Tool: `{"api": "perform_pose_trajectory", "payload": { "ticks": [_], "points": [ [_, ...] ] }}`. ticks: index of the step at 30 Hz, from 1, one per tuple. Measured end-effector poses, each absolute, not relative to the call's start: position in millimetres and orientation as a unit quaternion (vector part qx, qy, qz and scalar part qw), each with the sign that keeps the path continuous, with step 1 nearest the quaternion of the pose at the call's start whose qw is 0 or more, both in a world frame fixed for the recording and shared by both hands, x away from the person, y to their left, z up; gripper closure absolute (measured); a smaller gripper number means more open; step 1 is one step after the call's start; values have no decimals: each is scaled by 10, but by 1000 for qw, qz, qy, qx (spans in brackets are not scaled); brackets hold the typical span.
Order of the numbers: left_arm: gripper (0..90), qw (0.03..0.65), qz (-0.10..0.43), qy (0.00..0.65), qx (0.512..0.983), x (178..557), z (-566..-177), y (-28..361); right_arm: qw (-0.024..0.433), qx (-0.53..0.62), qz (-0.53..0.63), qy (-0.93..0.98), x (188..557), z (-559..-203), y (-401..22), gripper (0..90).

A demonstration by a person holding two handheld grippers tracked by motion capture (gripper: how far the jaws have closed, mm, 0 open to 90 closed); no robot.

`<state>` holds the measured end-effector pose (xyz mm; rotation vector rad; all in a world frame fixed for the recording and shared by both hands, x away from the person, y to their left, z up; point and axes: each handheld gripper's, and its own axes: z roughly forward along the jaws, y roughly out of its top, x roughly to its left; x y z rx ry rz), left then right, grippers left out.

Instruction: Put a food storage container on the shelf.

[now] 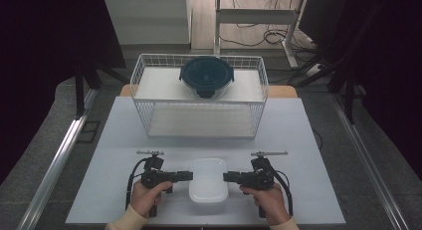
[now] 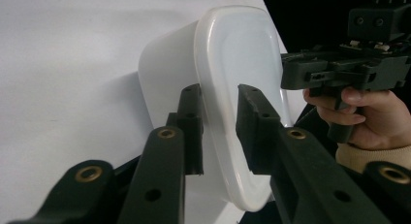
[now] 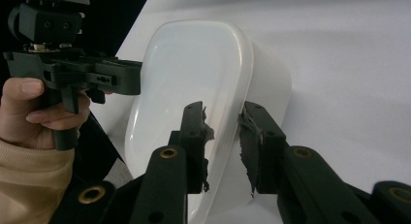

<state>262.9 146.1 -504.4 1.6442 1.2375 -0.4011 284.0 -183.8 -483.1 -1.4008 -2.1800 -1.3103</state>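
Your white lidded container (image 1: pixel 208 179) sits at the near edge of the white surface (image 1: pixel 99 160), right between your two hands. Your left tongs (image 1: pixel 188 176) point inward at its left side and your right tongs (image 1: pixel 227 177) point inward at its right side, both lying level with the lid.

In the left gripper view, the jaws of your left tongs stand apart, one on either side of the container's lid rim (image 2: pixel 220 88), with a gap between each pad and the plastic as far as the angle lets me judge. Your right hand (image 2: pixel 361 115) and its gripper sit beyond the far side of the container.

In the right gripper view, your right tongs (image 3: pixel 223 132) are likewise parted, straddling the rim on that side; the pads (image 3: pixel 249 146) look frayed at their inner edges, and I cannot tell for sure whether they touch the rim. Your left hand (image 3: pixel 36 112) holds its gripper across the container.

Farther back on the surface stands a white wire rack (image 1: pixel 199 95). A round glass bowl with a dark lid (image 1: pixel 206 76) rests on its upper shelf, well apart from both hands.
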Motion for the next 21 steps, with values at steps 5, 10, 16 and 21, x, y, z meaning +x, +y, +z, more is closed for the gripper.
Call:
{"api": "perform_pose_trajectory", "payload": {
  "ticks": [5,10,16,21],
  "points": [
    [766,502,-158,509,681,2600,-5008,1463,110,-471,-453,-749,2819,-4788,-1850,749],
    [792,507,-154,505,681,2583,-4977,1475,106,-465,-459,-750,2809,-4764,-1861,772],
    [801,508,-142,500,687,2558,-4944,1473,95,-455,-462,-756,2790,-4727,-1852,790],
    [800,510,-140,495,689,2545,-4922,1483,93,-452,-463,-757,2788,-4725,-1850,792]
  ]
}}
